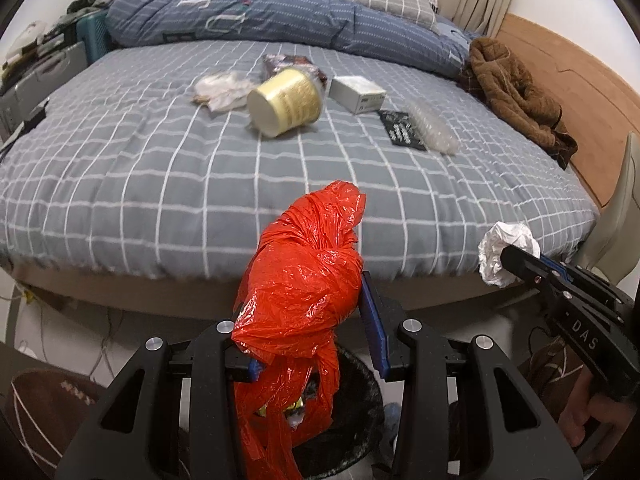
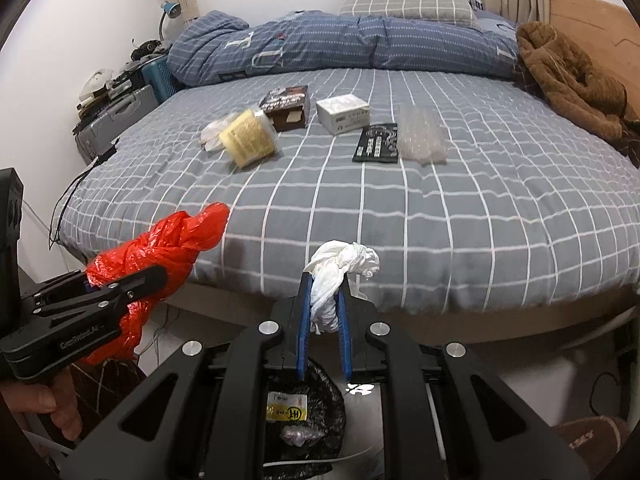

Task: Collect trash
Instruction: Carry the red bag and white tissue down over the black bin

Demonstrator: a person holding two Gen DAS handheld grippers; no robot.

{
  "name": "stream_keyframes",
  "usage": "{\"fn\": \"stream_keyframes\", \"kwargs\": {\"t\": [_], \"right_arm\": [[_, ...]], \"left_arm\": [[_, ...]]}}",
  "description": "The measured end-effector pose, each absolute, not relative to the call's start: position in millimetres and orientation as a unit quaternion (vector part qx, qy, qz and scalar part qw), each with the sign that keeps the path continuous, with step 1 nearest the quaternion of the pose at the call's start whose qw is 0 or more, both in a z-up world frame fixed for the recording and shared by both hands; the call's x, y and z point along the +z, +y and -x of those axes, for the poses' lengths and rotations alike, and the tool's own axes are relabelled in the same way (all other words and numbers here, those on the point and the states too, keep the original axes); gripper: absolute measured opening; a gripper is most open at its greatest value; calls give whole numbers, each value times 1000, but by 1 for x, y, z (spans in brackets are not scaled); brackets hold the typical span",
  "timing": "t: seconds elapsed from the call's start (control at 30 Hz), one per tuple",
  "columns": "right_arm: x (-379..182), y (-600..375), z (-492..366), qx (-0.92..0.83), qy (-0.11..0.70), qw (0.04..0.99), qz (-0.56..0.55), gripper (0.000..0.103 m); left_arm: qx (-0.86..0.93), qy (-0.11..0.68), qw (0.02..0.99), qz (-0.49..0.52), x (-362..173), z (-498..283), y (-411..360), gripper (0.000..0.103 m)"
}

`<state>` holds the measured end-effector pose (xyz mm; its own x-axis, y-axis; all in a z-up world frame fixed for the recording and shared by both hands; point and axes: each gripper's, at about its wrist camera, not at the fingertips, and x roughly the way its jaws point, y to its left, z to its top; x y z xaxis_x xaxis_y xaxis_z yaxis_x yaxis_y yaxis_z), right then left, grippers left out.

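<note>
Held, off the bed's (image 1: 120, 184) near edge above the black bin (image 2: 320, 412): left gripper (image 1: 304, 320), fingers clamped on a knotted red plastic bag (image 1: 304, 280); right gripper (image 2: 325, 312), fingers pinched on a crumpled white tissue (image 2: 340, 264). Remaining mid-bed: clear wrapper (image 1: 220, 90), yellow cup (image 1: 284, 102), brown packet (image 2: 286, 108), white box (image 1: 358, 94), black card (image 1: 400, 126), bubble wrap (image 1: 434, 126). Risk: the bag's trailing tail may snag the bin's rim, and the light tissue could drift wide on release.

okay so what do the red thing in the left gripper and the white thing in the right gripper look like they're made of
Red bag: thin plastic film, going by the glossy highlights and sharp crinkles; light shows through its hanging part.
White wad: probably tissue or soft paper, since it is matte with soft, limp folds and no shine; thin cloth cannot be ruled out.
</note>
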<state>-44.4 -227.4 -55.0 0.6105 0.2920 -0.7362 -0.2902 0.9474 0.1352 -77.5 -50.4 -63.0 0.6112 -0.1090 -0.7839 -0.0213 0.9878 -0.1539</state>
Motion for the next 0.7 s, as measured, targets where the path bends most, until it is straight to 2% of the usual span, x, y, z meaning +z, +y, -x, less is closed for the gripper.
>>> {"fn": "stream_keyframes", "kwargs": {"t": [0.7], "right_arm": [[-99,-196,86,179,479,859,23,12]], "left_arm": [[10,509,855,99,-109,134,-17,39]]}}
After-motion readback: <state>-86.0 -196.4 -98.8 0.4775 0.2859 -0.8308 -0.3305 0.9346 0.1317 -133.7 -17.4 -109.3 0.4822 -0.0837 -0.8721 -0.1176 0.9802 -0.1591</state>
